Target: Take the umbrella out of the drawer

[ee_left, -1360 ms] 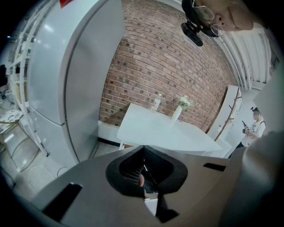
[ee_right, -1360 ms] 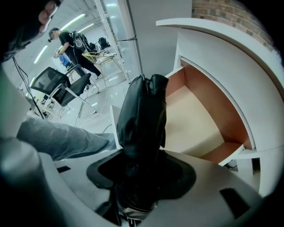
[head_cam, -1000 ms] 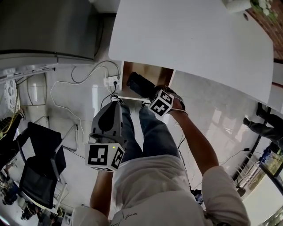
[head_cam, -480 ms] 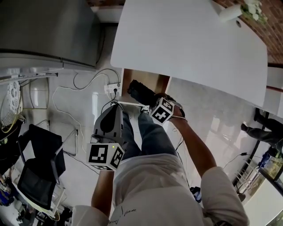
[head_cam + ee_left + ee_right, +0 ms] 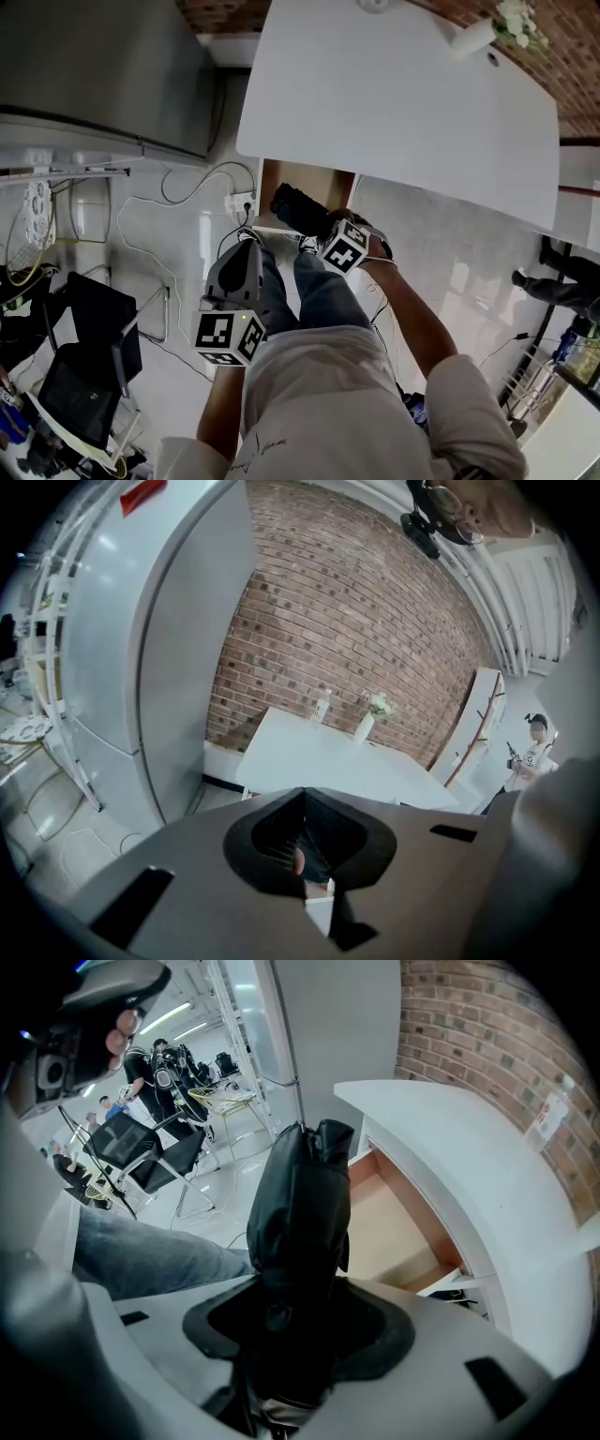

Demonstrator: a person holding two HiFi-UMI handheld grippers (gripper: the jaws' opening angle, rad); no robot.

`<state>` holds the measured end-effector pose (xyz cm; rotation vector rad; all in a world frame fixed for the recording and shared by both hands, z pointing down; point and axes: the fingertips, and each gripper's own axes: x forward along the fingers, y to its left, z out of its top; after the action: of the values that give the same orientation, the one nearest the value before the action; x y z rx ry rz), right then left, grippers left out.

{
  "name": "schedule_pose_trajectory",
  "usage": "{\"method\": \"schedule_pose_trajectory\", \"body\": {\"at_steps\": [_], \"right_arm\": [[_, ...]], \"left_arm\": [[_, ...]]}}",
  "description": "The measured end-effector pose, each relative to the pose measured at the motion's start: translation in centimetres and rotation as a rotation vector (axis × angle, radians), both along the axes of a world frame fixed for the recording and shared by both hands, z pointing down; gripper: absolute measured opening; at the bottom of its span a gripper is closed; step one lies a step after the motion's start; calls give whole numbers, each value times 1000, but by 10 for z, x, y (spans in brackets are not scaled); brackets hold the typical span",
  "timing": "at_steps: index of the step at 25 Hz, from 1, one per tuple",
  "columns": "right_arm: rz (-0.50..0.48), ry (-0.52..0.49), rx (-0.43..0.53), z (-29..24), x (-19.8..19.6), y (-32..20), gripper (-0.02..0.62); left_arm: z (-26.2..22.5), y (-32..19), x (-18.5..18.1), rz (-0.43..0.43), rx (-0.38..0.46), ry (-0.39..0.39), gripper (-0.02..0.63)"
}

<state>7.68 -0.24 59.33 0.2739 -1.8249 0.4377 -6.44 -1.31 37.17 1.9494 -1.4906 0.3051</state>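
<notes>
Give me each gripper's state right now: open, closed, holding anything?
Left gripper: closed, empty.
Right gripper: closed on the umbrella.

Brick wall, white table

Head view looks steeply down on tabletop and drawer. Left gripper view faces the tabletop from low; right gripper view overlooks the drawer closely.

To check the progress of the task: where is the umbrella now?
The black umbrella is clamped in the right tongs, over the open drawer beneath the white table, near the middle of the head view.
</notes>
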Motion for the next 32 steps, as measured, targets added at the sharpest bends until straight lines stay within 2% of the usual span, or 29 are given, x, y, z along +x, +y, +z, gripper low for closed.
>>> {"method": "schedule_pose_trajectory", "body": {"at_steps": [14,27,32], "right_arm": [[24,-30,35,-32,7,-2,227],[62,-91,91,-75,8,-8,227],[73,-113,109,-91,9,-6,227]], "left_arm": [[-16,6,7,2,15,-2,17],[-40,7,4,-19,65,-12,17],[-49,9,9,-7,92,-46,17]]}}
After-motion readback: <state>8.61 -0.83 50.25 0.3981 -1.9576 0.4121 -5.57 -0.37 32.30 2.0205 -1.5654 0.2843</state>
